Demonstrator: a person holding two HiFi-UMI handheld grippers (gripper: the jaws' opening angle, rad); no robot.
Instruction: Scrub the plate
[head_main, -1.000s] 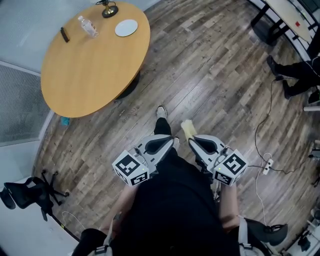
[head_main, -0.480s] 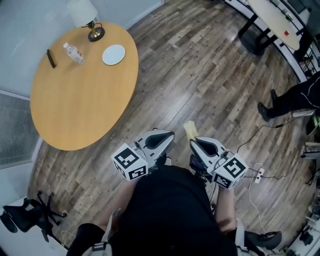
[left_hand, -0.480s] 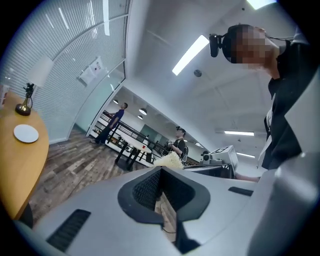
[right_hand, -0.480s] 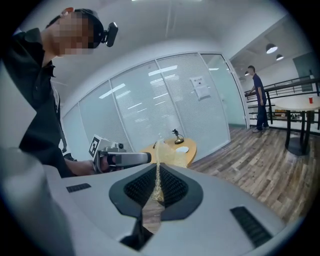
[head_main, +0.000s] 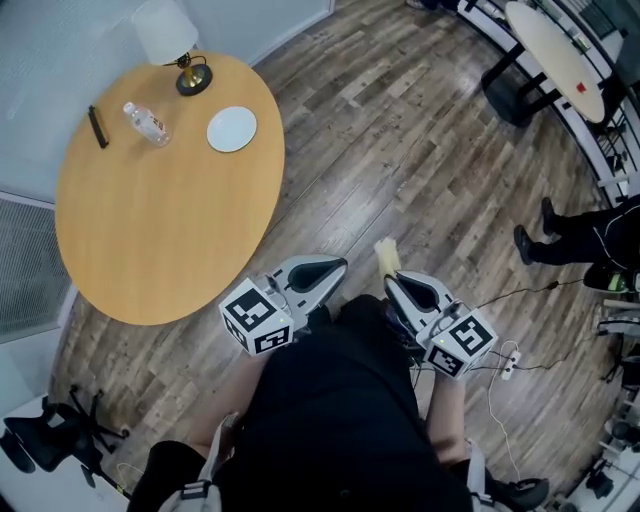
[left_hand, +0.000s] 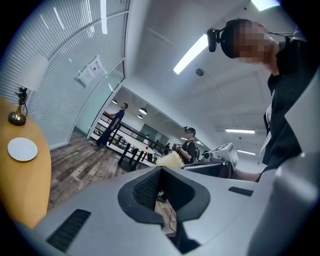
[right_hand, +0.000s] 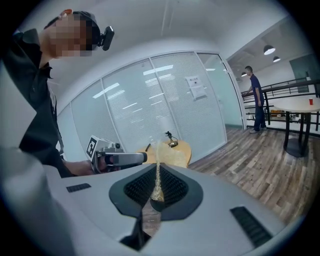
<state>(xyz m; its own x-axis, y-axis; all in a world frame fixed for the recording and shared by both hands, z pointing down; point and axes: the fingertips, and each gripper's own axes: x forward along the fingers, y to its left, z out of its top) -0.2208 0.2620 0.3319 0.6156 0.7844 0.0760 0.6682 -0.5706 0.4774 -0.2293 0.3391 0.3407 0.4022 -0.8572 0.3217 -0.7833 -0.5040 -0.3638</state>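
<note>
Looking down, I found the plate (head_main: 231, 129), white and round, lying flat and face up on the far side of the round wooden table (head_main: 150, 230). Being round, it had no long axis. A lamp (head_main: 186, 72), a clear bottle (head_main: 146, 123) and a black bar (head_main: 97, 126) sat near it. Well apart, over the plank floor (head_main: 400, 130), my right gripper (head_main: 391, 277) pinched a yellowish sponge (head_main: 386, 252), and my left gripper (head_main: 342, 266) had its jaws together, empty.

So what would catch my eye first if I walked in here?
The round wooden table at upper left, carrying a white plate, a bottle and a lamp. Closer in, the person holds two grey grippers at the waist: the right gripper pinches a yellow sponge, the left gripper is shut and empty.
</note>
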